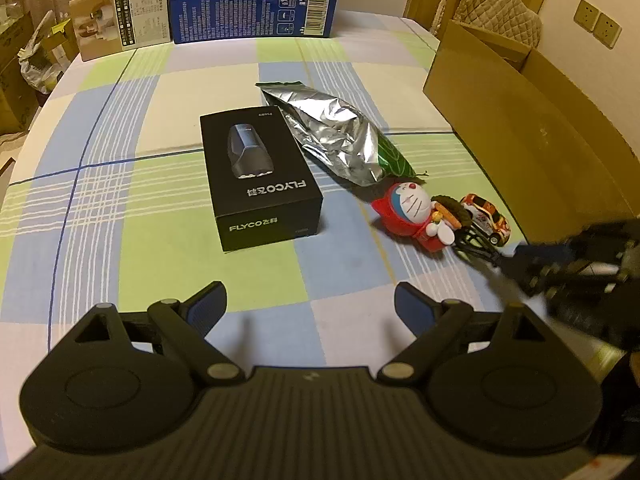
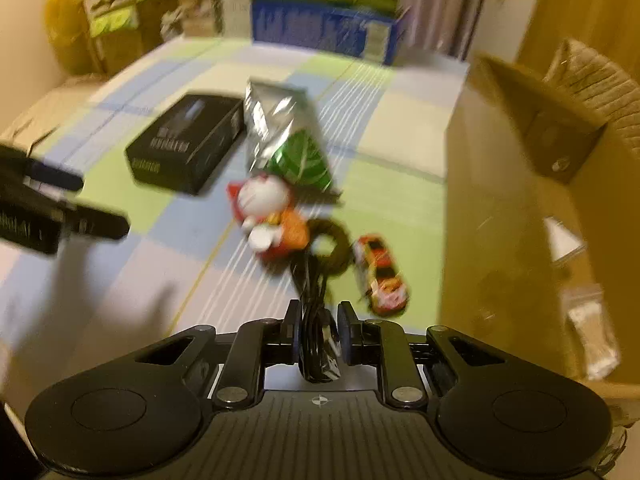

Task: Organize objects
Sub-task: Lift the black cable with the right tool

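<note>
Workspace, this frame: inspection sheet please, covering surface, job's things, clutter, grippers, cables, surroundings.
Surface: checked cloth covering the table.
Job's things: black FLYCO box, foil bag, Doraemon figure, toy car, open cardboard box at the right.
Clutter: blue carton and white carton at the far edge.
Grippers: left gripper open, empty; right gripper shut on cable bundle.
Cables: only that black bundle.
Surroundings: padded chair, wall sockets.

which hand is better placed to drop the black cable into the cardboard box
Right. The right gripper is already shut on the black cable, and the cardboard box stands open on its side. The left gripper is open, empty, and faces the black Flyco box.
</note>
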The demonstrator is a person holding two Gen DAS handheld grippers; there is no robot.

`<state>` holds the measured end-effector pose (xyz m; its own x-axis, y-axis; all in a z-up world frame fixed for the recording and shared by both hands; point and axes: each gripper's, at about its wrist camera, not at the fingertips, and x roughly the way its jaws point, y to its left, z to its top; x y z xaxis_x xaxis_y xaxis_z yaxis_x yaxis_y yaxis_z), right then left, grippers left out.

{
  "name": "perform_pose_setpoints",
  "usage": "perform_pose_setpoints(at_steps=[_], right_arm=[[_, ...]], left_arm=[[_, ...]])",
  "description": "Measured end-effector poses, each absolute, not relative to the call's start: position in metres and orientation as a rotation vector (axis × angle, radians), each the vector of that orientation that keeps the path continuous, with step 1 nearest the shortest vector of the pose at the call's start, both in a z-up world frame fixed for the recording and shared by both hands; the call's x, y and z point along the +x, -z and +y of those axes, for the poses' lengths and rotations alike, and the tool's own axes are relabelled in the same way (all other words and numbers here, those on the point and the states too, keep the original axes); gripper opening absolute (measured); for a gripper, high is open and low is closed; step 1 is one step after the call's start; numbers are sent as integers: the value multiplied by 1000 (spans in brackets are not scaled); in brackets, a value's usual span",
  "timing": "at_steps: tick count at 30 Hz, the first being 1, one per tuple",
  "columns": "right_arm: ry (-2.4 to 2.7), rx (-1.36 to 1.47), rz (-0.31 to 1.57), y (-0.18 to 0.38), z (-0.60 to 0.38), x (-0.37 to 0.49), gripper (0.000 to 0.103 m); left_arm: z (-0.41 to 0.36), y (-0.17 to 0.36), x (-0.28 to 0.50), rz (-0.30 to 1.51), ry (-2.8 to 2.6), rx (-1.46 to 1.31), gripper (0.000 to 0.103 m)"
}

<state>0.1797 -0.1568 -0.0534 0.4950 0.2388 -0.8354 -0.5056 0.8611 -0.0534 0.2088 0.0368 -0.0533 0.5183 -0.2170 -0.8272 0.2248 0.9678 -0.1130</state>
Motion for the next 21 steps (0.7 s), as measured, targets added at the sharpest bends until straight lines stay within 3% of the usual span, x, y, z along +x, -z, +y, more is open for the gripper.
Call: perform_pose_setpoints(at_steps=[12, 21], right_arm=[[-509, -298, 985, 78, -159, 190, 18], [-491, -291, 948, 63, -162, 180, 13]], left_arm=[[36, 54, 211, 992, 264, 12, 88], [33, 56, 212, 998, 271, 17, 88]])
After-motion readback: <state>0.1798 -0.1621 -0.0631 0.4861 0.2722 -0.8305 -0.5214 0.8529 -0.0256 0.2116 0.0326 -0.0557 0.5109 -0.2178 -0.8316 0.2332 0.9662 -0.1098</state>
